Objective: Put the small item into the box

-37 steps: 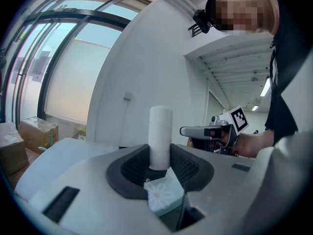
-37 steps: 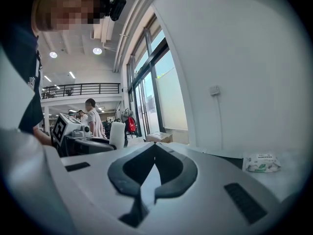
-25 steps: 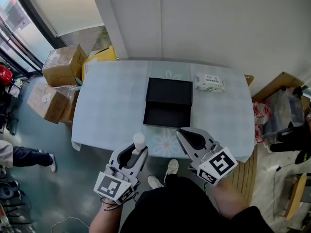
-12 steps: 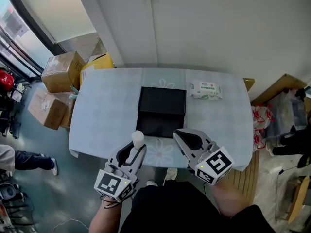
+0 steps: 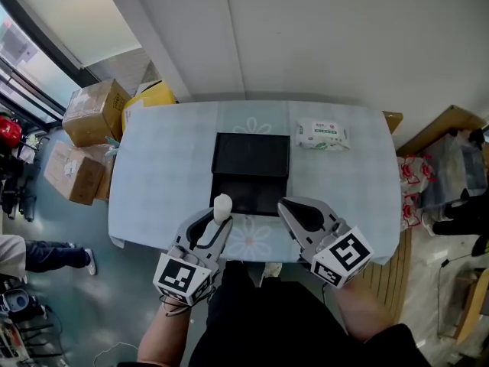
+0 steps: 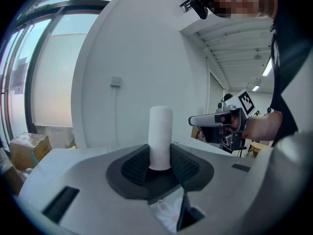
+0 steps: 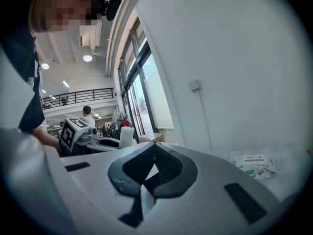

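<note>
A small white cylinder (image 5: 222, 207) stands upright between the jaws of my left gripper (image 5: 221, 220), which is shut on it. It hangs just before the front edge of the open black box (image 5: 250, 173) at the middle of the table. In the left gripper view the cylinder (image 6: 160, 136) rises from between the dark pads (image 6: 134, 164). My right gripper (image 5: 294, 209) hovers beside it, right of the box's front edge. Its jaws are shut with nothing in them, as the right gripper view (image 7: 154, 151) shows.
A pack of wipes (image 5: 322, 134) lies on the table (image 5: 168, 167) behind the box to the right. Cardboard boxes (image 5: 95, 112) and a yellow carton (image 5: 149, 98) stand on the floor at the left. A white wall runs behind the table. Wooden furniture (image 5: 443, 125) is on the right.
Both grippers have moved a little forward, and the left one with the cylinder is now nearer the box's front edge. Neither grip has changed.
</note>
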`<state>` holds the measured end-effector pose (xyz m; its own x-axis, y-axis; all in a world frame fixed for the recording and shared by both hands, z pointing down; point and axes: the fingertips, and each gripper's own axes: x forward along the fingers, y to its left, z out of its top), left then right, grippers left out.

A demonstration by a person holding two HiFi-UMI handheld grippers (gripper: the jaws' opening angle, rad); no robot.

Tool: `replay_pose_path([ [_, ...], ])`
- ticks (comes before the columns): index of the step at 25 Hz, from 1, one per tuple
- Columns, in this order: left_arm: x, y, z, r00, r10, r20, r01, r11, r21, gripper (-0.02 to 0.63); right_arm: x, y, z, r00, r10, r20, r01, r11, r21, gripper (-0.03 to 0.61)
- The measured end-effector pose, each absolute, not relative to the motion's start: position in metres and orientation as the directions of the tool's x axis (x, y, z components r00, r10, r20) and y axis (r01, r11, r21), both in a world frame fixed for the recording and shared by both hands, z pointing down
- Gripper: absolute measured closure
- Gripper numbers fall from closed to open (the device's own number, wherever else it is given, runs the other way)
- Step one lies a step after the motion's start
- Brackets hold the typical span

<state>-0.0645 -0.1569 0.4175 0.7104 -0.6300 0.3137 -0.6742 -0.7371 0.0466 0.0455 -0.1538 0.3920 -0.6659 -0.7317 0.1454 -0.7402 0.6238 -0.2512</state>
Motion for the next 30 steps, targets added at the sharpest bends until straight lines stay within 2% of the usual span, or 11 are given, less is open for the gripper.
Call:
replay_pose_path([
  [7,-0.058,-0.176,0.446,0.744,-0.559,0.366,-0.602,-0.799,0.004,0.482,0.056,-0.162,0.397,-0.607,-0.778,0.163,-0.787,0.56,-0.257,0.569],
  [16,-0.053,-0.205,0.502,0.742,-0.43,0.515,-0.464,-0.883,-0.069,0.482,0.054,-0.182,0.413,-0.534,-0.823,0.194,-0.833,0.473,-0.286,0.569],
  [23,-0.046,-0.218,0.55,0.667,-0.327,0.669,-0.299,-0.94,-0.162,0.481,0.055,-0.193,0.43,-0.485,-0.842,0.236,-0.86,0.41,-0.304,0.569],
  [30,-0.036,-0.222,0.603,0.567,-0.216,0.795,-0.137,-0.976,-0.168,0.481,0.062,-0.205,0.451,-0.452,-0.847,0.281,-0.874,0.356,-0.331,0.569],
])
